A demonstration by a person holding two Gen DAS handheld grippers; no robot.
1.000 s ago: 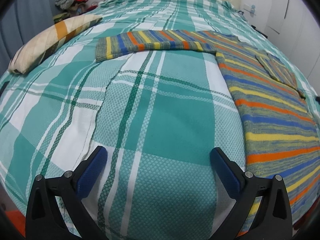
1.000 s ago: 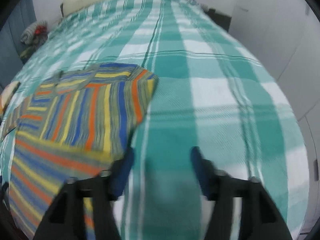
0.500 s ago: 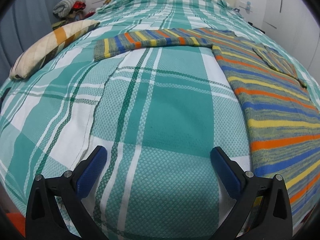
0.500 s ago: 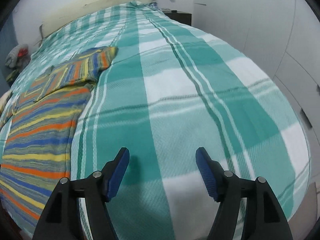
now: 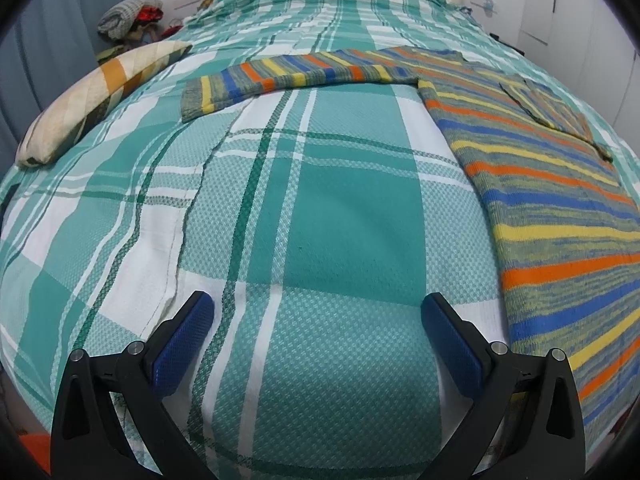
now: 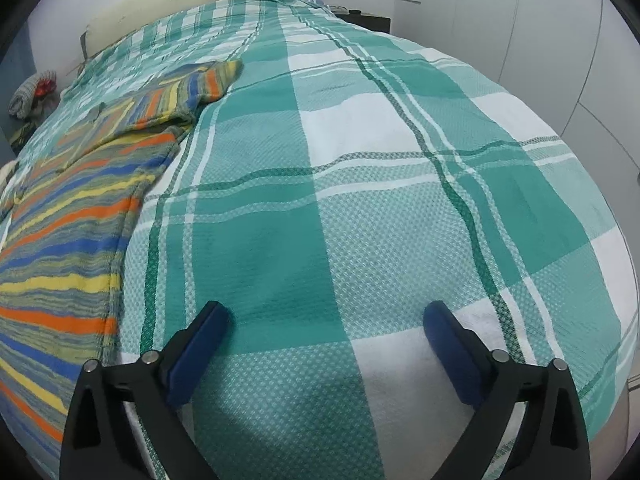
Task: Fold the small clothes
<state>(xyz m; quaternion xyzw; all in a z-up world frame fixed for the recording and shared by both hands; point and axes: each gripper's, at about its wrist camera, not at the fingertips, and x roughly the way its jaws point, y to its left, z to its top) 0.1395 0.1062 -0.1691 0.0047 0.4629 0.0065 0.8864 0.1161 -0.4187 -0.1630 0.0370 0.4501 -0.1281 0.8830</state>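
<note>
A striped sweater (image 5: 552, 216) in blue, orange, yellow and grey lies flat on the bed, at the right of the left wrist view. One sleeve (image 5: 296, 76) stretches out to the left; the other sleeve (image 5: 556, 108) is folded over the body. In the right wrist view the sweater (image 6: 68, 240) lies at the left, its folded sleeve (image 6: 188, 92) farther back. My left gripper (image 5: 318, 314) is open and empty over bare bedspread left of the sweater. My right gripper (image 6: 326, 316) is open and empty over bedspread right of the sweater.
The bed is covered by a teal and white plaid bedspread (image 5: 320, 208). A cream patterned pillow (image 5: 100, 92) lies at the left edge. A pile of clothes (image 5: 128, 20) sits beyond it. White wardrobe doors (image 6: 540, 20) stand along the right side of the bed.
The right gripper has let go of the folded sleeve, drawn back and opened wider, swinging right over bare bedspread. The left gripper has pulled back slightly, still open.
</note>
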